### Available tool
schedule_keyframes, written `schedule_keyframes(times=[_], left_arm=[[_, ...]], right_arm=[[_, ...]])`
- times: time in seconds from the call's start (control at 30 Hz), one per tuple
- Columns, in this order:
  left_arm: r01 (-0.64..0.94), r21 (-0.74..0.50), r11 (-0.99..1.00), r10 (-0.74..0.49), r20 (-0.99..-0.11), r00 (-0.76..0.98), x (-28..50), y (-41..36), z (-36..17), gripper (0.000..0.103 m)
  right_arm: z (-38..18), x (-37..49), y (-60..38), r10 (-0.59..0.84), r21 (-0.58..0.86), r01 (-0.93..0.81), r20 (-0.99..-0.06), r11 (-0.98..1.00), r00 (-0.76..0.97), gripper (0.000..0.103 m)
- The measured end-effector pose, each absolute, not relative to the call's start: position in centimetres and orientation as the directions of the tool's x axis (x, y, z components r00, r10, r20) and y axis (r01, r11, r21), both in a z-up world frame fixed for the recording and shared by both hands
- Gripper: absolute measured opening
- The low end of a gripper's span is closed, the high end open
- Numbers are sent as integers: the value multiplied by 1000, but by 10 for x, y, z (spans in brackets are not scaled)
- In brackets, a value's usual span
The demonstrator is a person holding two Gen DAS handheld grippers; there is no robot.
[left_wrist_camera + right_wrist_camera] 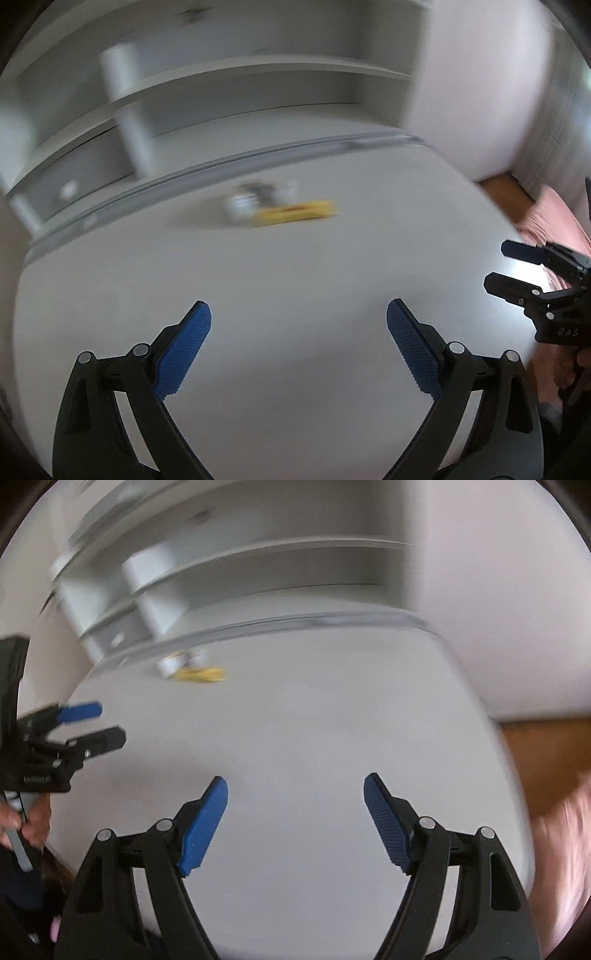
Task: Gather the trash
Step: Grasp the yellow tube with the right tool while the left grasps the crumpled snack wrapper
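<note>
Both tools hang over a white tabletop [295,277] and both are spread apart with nothing between their blue pads. In the left wrist view, the left tool [299,317] sits at the near edge of the picture, its two blue pads far from each other, and only bare white tabletop shows in the gap. The right tool [495,266] pokes in from the right side of that view, its black fingers apart and empty too. In the right wrist view, the right tool [295,794] is spread wide over the white top, and the left tool [107,723] comes in from the left side, held by a hand [26,819]. The trash lies far from both tools, near the far edge of the tabletop. It is a yellow wrapper [295,213] with a small whitish packet [255,197] touching it on the left. Both are very blurry, so I cannot tell what is printed on them. In the right wrist view the yellow wrapper [201,674] and the packet [179,663] sit at the far left. Behind the tabletop stands a white shelf [229,74] with a pale roll-shaped thing [122,70] on it. On the right, a brown floor [546,760] and some pink cloth [554,229] show past the tabletop's edge.
</note>
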State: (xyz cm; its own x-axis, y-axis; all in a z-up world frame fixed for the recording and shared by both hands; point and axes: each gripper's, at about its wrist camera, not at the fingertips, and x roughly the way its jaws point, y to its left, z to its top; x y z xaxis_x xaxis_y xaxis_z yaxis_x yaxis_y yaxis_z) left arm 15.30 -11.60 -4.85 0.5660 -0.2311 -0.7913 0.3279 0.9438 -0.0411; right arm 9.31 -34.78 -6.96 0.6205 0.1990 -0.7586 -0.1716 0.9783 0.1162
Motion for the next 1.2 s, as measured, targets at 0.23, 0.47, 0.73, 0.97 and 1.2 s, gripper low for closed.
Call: schedule_keyframes(times=[0.23,0.47,0.73,0.97,1.2], left_arm=[[213,-86,973,-192,-813,550,161,-47,-62,93],[205,-77,976,-179,-817,548,178,-26,-71,93],[273,-34,962,-188,-807,560,225,-58,-67,93],[364,-52,930,-251,-812,527,273,-118,-78,93],[377,-33,926,-237,-827,510,293,-153,-95,93]], right_arm=[[-83,204,-268,264,15,-449,-827,894,497,74],[-85,256,-243,287,-5,-569,-860,822,422,64],[-84,226,-237,328,4,-597,-838,802,436,15],[-67,190,-280,369,102,-503,-804,858,467,15],[-70,156,-318,329,119,-411,-809,904,488,13]])
